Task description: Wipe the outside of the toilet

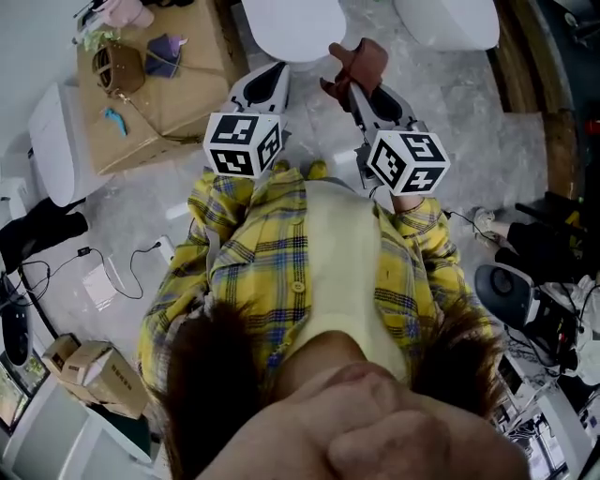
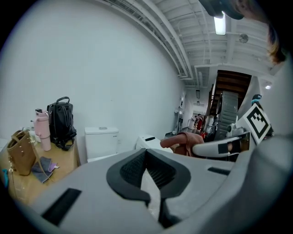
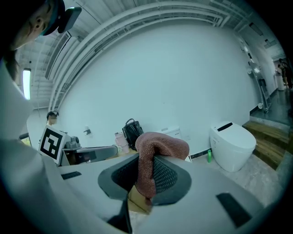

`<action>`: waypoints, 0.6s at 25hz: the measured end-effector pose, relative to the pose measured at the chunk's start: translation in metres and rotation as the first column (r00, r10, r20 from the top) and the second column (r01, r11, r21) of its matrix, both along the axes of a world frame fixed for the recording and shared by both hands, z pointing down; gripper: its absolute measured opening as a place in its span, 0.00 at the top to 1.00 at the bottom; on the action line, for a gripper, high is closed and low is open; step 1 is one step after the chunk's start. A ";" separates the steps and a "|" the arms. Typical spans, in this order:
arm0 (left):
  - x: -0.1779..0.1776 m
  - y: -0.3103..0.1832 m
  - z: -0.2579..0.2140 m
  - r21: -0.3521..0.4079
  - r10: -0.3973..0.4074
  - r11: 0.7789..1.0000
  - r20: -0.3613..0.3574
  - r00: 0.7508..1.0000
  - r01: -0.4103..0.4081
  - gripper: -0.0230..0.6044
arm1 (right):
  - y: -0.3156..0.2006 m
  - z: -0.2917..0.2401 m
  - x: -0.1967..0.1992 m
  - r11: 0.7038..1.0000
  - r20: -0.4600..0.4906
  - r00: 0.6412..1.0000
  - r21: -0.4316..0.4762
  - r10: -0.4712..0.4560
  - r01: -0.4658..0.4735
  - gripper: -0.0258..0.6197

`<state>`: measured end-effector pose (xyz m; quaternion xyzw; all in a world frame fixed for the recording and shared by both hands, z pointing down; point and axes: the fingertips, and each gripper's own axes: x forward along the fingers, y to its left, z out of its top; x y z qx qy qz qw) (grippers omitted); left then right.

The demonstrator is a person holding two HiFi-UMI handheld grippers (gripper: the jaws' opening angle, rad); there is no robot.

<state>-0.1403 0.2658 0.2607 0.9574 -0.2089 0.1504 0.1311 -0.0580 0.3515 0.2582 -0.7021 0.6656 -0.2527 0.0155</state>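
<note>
On the marbled floor (image 1: 469,103) stand a white toilet (image 1: 291,23) and cardboard box (image 1: 187,94).

Looking steeply down on my feed. Left gripper (image 1: 265,77) and right gripper (image 1: 367,89) are held side by side above a yellow plaid shirt (image 1: 246,251), both pointing up-frame. The right one clamps a reddish-brown cloth (image 1: 362,58) that bunches beyond its tips. A white toilet (image 1: 292,26) sits just past the left gripper's tips, and a second toilet (image 1: 448,21) is at top right (both cut off by the frame edge). At upper left, a tan handbag (image 1: 117,67) lies on a cardboard box (image 1: 192,94). The marble floor (image 1: 469,112) is pale grey.
</note>
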 end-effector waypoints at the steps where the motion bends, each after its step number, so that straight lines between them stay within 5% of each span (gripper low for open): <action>1: 0.003 0.001 0.001 0.001 -0.002 1.000 0.001 1.000 0.002 0.95 | 0.001 0.001 0.004 1.000 0.002 1.000 0.000 0.000 0.000 0.83; 7: 0.023 -0.007 -0.010 -0.017 -0.027 0.999 0.020 0.999 0.027 0.95 | -0.014 -0.006 0.033 0.999 -0.030 0.999 -0.037 -0.036 0.035 0.83; 15: 0.003 -0.049 0.015 -0.053 -0.043 0.998 0.000 0.999 0.043 0.95 | -0.067 0.027 0.006 0.991 -0.032 0.993 -0.081 -0.113 0.110 0.83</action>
